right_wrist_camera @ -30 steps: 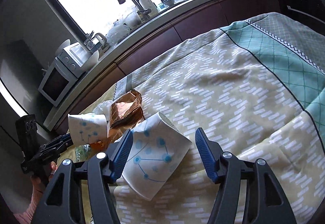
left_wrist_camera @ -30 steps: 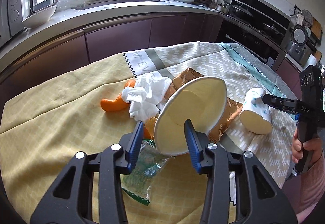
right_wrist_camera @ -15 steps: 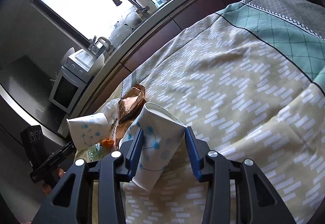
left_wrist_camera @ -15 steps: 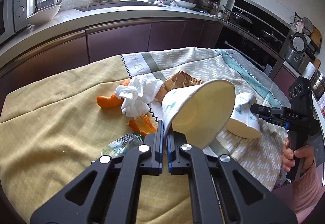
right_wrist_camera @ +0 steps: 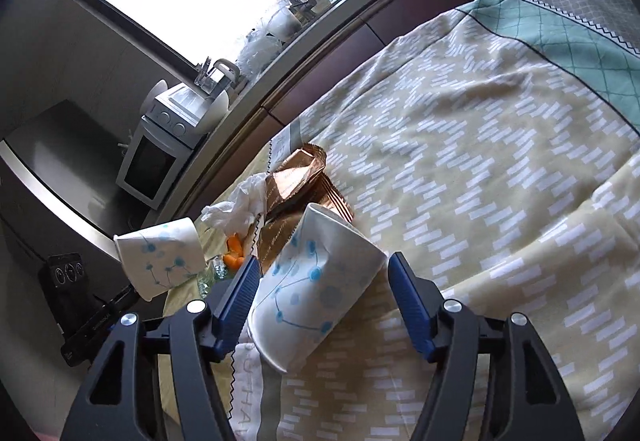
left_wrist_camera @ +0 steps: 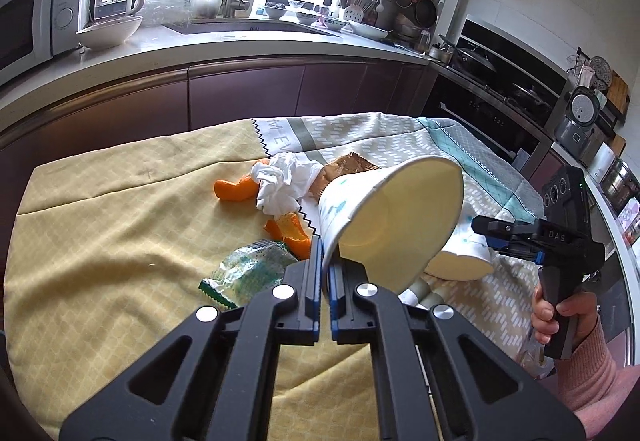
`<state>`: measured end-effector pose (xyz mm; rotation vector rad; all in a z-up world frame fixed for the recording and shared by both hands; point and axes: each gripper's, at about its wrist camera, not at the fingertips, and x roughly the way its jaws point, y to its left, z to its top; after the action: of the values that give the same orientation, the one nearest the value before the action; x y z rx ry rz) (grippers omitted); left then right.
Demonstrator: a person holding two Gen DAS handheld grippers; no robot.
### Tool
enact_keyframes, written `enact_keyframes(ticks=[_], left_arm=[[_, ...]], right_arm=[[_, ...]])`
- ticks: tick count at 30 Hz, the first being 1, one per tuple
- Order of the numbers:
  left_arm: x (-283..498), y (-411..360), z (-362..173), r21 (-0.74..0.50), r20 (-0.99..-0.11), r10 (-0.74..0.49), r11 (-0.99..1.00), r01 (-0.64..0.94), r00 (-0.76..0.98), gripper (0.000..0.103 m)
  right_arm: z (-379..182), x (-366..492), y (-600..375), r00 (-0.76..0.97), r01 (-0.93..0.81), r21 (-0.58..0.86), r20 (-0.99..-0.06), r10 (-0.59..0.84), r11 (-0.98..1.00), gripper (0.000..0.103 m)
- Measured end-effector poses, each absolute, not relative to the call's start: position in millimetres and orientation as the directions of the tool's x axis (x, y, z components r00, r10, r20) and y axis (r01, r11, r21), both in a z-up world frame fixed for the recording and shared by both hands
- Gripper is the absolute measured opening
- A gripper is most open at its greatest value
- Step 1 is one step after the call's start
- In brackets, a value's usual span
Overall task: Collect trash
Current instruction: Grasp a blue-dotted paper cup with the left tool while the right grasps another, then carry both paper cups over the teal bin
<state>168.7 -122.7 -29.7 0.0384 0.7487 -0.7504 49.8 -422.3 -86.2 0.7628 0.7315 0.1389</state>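
Compared with a second earlier, the left gripper (left_wrist_camera: 325,273) had gone from jaws spread around the rim of a paper cup (left_wrist_camera: 384,217) to jaws clenched on that rim, pinching one thin wall, and the cup had come up off the tablecloth (left_wrist_camera: 120,221). In the right wrist view the same lifted cup (right_wrist_camera: 160,257) hung in the air at the left, mouth turned away, above the edge of the table.

The right gripper (right_wrist_camera: 320,293) had squeezed in on the second paper cup (right_wrist_camera: 316,293) half a second earlier; now its jaws were opening. The cup lay on its side between them on the cloth, dented along its wall, with neither pad pressing on it.

The rest of the trash sat unmoved on the cloth: a crumpled white tissue (left_wrist_camera: 284,185), orange peel pieces (left_wrist_camera: 232,189), a brown foil wrapper (left_wrist_camera: 344,169) and a clear green-printed wrapper (left_wrist_camera: 248,269).

From the left wrist view the held cup covered most of the second cup (left_wrist_camera: 460,261) and part of the brown wrapper, and the fingertips of the right gripper (left_wrist_camera: 500,235) were only partly visible beside it. The person's right hand (left_wrist_camera: 560,317) gripped the handle, the pink sleeve (left_wrist_camera: 592,373) cut off at the frame edge. In the right wrist view the left gripper's body was dark and hard to make out.
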Motion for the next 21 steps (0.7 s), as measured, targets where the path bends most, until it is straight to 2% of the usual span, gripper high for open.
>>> enact_keyframes(ticks=[2, 3, 4, 11, 21], left_arm=[[165, -119, -30, -0.228, -0.630, -0.604, 0.746, 0.626, 0.489, 0.003], [164, -116, -30, -0.231, -0.630, -0.603, 0.747, 0.623, 0.489, 0.003], [163, -114, -31, -0.231, -0.630, -0.601, 0.750, 0.620, 0.491, 0.003], [153, -95, -30, -0.235, -0.626, -0.588, 0.769, 0.595, 0.513, 0.003], [140, -58, -24, -0.249, -0.610, -0.564, 0.803, 0.541, 0.556, 0.003]], right_arm=[[-89, 53, -415, 0.742, 0.144, 0.655, -0.568, 0.357, 0.742, 0.060], [-90, 54, -413, 0.740, 0.142, 0.653, -0.570, 0.359, 0.744, 0.051], [-91, 55, -413, 0.740, 0.138, 0.664, -0.562, 0.370, 0.735, 0.048], [-83, 45, -410, 0.759, 0.112, 0.660, -0.539, 0.365, 0.743, 0.043], [-56, 30, -396, 0.778, 0.038, 0.650, -0.496, 0.386, 0.759, 0.042]])
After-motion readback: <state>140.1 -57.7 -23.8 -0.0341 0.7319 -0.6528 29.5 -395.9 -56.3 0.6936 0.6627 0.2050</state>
